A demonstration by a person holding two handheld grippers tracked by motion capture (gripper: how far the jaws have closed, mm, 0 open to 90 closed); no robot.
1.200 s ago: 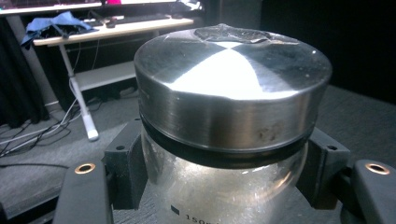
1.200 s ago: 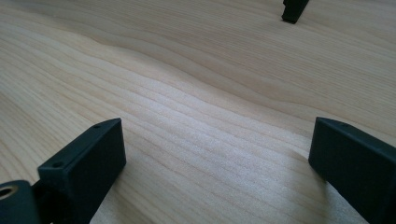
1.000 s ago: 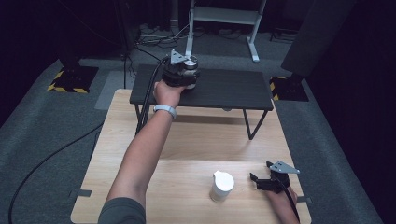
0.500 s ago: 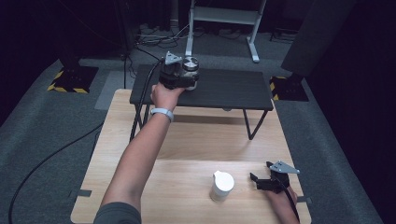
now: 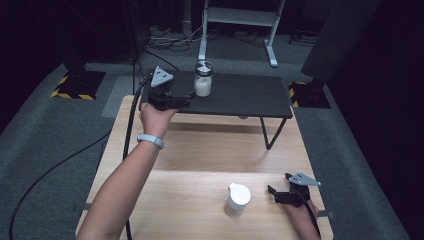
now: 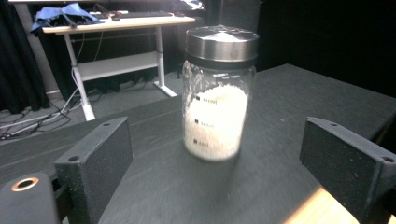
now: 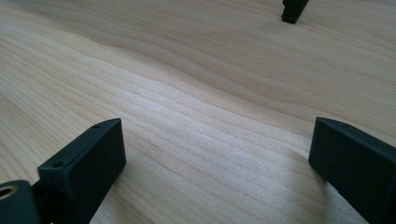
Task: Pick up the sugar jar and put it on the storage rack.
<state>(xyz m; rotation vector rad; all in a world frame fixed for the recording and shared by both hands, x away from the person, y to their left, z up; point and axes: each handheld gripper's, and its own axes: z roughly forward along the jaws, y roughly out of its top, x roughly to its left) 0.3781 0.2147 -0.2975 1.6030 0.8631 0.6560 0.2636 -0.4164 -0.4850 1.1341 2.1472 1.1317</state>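
Two grippers under my control. Left gripper (image 5: 187,90) just been opening, jaws now spread, nothing pinched; clear glass jar with metal lid, half full of white grains (image 6: 218,93), stands upright on black raised shelf (image 5: 250,95) just ahead of fingertips (image 6: 95,158), apart from both. Right gripper (image 5: 275,192) released, jaws wide over pale wooden tabletop (image 7: 196,102), white lidded plastic cup (image 5: 237,198) just beyond fingertips.
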